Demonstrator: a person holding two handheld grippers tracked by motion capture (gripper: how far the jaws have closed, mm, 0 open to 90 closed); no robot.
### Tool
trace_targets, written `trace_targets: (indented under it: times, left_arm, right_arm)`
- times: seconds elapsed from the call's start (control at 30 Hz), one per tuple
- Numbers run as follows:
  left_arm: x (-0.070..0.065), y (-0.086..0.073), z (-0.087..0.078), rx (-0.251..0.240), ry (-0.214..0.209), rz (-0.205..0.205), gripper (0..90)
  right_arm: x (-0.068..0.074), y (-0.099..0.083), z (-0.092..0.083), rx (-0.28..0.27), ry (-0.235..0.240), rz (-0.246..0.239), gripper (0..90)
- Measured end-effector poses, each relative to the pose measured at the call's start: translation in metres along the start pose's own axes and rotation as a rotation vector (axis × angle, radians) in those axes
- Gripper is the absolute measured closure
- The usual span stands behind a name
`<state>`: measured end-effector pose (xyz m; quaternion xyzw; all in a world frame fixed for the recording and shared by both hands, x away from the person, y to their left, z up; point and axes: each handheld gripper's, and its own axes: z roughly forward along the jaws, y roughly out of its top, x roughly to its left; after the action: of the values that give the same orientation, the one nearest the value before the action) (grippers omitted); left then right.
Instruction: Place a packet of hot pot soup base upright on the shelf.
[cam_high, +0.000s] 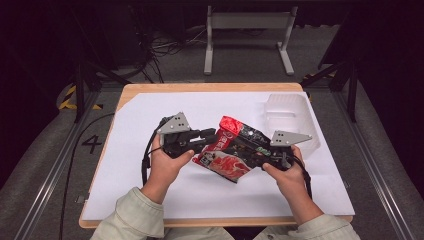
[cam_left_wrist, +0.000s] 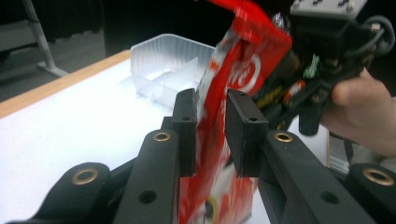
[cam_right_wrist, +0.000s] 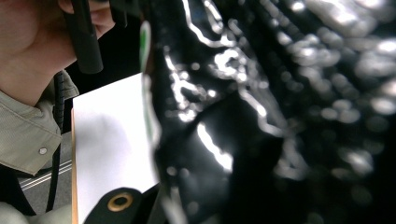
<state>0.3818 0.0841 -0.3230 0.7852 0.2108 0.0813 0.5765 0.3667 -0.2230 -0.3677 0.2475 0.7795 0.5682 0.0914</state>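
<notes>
A red and black snack bag (cam_high: 227, 150) hangs above the white sheet between my two grippers. My left gripper (cam_high: 207, 137) is at the bag's left end. In the left gripper view its jaws (cam_left_wrist: 211, 100) stand a little apart with the red edge of the bag (cam_left_wrist: 243, 60) between the pads, which do not look pressed on it. My right gripper (cam_high: 250, 150) is shut on the bag's right end, and it shows gripping the bag (cam_left_wrist: 289, 88) in the left gripper view. Up close in the right gripper view, the bag's shiny black film (cam_right_wrist: 280, 116) hides the jaws.
A clear plastic tray (cam_high: 287, 117) with dividers stands at the back right of the table, also seen behind the bag (cam_left_wrist: 163, 60). A white sheet (cam_high: 150, 190) covers the wooden table (cam_high: 200, 87). Both hands come in from the front edge.
</notes>
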Motion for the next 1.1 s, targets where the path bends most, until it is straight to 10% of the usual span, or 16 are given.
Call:
trace_targets:
  times: [1.1]
  left_arm:
    - [0.032, -0.028, -0.033, 0.078, 0.136, -0.020, 55.9]
  right_arm:
    - [-0.036, 0.080, -0.067, 0.037, -0.206, -0.102, 84.7]
